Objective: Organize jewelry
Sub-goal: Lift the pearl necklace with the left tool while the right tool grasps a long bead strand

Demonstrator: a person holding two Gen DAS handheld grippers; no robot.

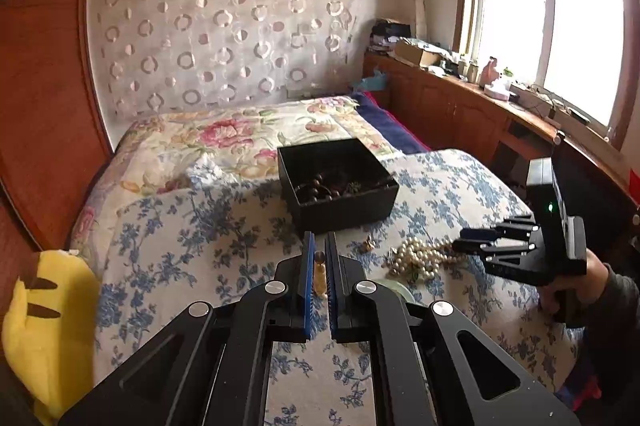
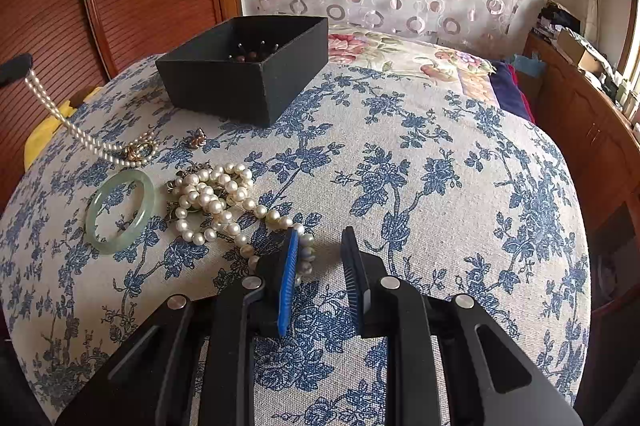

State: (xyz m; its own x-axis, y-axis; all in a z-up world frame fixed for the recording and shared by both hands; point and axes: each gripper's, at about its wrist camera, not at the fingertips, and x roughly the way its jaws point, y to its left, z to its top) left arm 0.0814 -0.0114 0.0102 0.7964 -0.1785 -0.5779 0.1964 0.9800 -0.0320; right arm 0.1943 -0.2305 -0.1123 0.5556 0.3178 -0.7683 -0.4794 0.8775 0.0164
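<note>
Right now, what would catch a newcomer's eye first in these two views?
The open black cardboard box holding dark beads sits on the blue-floral bedspread. In front of it lie a heaped white pearl necklace and a pale green jade bangle. The left gripper pinches a thin pearl strand.

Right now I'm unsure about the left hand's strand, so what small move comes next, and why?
Probably raise the left gripper: its jaws pinch the thin pearl strand, whose clasp end lies on the bedspread, short of the black box.
</note>
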